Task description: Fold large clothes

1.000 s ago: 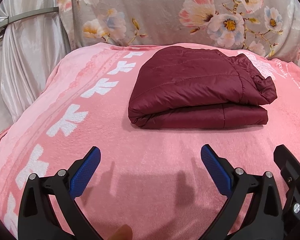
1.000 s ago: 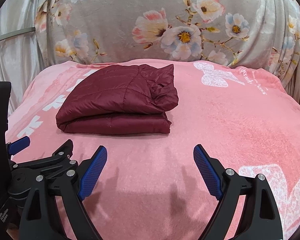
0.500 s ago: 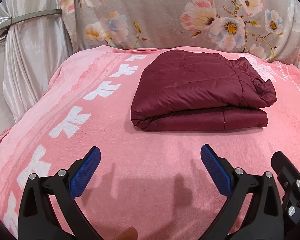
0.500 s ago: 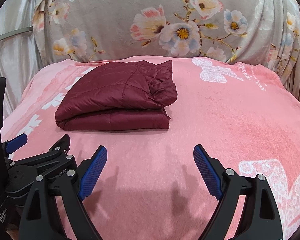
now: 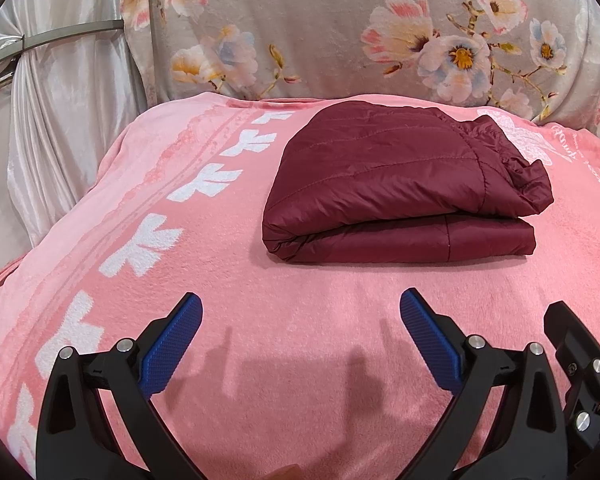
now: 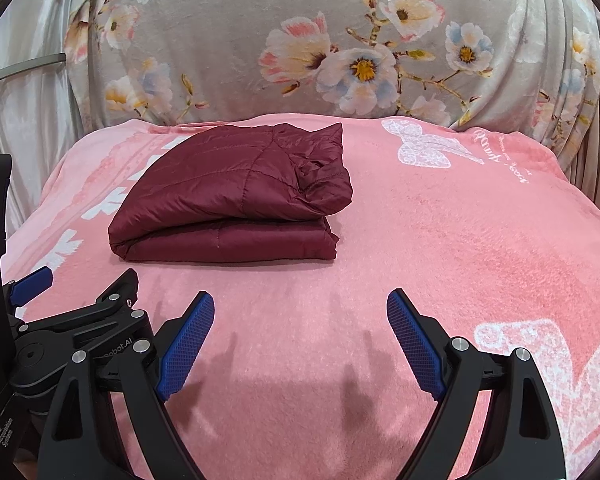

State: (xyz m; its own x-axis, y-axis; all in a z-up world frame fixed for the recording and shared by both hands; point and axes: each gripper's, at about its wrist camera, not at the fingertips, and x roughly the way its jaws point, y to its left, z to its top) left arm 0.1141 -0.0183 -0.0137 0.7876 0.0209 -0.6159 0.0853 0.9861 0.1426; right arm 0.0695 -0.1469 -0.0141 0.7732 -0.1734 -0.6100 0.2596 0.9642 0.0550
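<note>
While folded, jacket (image 5: 399, 184) shows hood (image 6: 323, 176).

A pink blanket (image 5: 339, 360) covers the bed, bearing a folded maroon jacket (image 5: 399, 184).

The quilted maroon jacket (image 5: 383, 184) is showing a slick, faintly glossy shell. The pink blanket (image 5: 300, 320) beneath is looking fleecy and matt.
</note>
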